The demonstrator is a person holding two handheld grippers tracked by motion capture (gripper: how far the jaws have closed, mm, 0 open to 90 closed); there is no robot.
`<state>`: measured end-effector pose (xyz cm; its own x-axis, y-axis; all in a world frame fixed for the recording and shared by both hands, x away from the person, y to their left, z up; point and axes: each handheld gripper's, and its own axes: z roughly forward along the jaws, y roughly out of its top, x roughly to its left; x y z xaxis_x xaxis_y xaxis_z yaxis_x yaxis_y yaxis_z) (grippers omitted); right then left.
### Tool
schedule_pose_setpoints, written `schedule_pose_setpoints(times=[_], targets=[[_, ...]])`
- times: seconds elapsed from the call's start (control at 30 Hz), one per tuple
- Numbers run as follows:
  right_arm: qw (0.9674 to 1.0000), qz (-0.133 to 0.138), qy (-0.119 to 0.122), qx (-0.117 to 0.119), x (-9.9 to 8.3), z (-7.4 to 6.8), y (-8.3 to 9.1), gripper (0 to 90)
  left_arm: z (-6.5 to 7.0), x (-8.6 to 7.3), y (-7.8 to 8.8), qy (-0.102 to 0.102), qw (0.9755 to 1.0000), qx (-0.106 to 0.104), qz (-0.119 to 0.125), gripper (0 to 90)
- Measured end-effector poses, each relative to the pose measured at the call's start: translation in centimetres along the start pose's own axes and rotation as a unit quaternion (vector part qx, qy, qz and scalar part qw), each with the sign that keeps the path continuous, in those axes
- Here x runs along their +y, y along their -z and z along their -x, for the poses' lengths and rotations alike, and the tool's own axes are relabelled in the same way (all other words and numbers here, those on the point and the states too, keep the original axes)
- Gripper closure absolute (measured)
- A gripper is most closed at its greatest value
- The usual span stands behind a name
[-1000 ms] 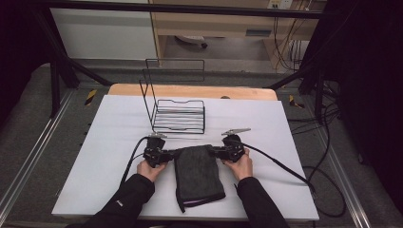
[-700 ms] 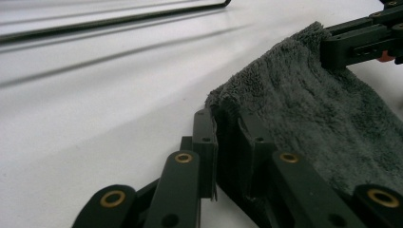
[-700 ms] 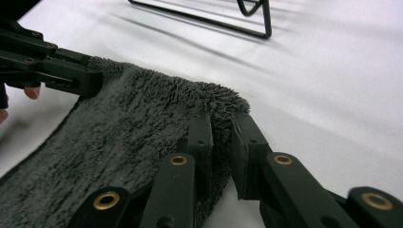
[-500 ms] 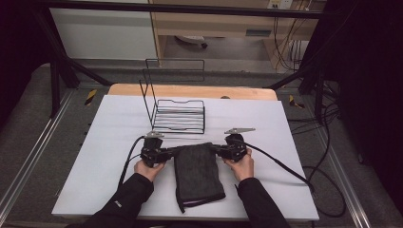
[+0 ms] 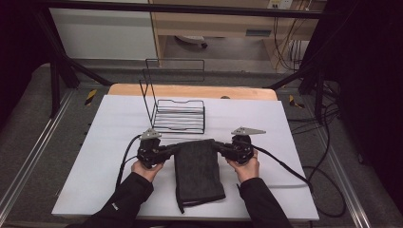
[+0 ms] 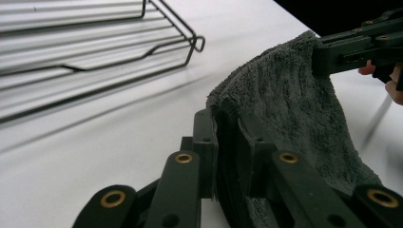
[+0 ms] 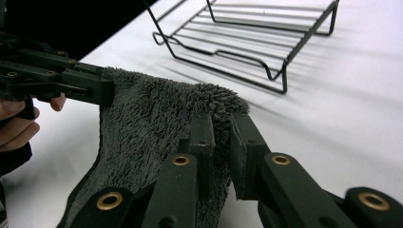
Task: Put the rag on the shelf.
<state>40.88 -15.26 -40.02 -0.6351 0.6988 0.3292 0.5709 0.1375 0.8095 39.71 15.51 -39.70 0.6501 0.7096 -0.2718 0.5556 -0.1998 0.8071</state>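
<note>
A dark grey towel [image 5: 197,166] lies lengthwise on the white table [image 5: 285,123], with its far edge raised between my two grippers. My left gripper [image 5: 177,148] is shut on the towel's far left corner. In the left gripper view the pile is pinched between the black jaws of that gripper [image 6: 227,123], and the towel [image 6: 290,95] sags toward the other gripper. My right gripper [image 5: 216,145] has just closed and is shut on the far right corner. In the right gripper view the jaws of the right gripper [image 7: 222,126] clamp the towel [image 7: 152,118].
A black wire rack [image 5: 180,116] with a tall wire back stands just beyond the towel, close to both grippers. The same wire rack [image 7: 247,42] is seen ahead in the right gripper view. Cables trail from both grippers across the table. A wooden edge runs along the far side.
Both grippers have risen a little, and the towel's far edge has lifted off the table with them. The near part of the towel still rests on the table.
</note>
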Motion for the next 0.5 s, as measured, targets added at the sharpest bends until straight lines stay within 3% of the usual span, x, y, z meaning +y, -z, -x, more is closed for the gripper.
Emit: schedule_pose_setpoints(times=[0.5], targets=[[0.9975,0.06,0.038,-0.006,1.3,-2.3,2.0,82.1,1.5,1.6,2.7,-0.028,0.9986,0.007,0.045,79.0]])
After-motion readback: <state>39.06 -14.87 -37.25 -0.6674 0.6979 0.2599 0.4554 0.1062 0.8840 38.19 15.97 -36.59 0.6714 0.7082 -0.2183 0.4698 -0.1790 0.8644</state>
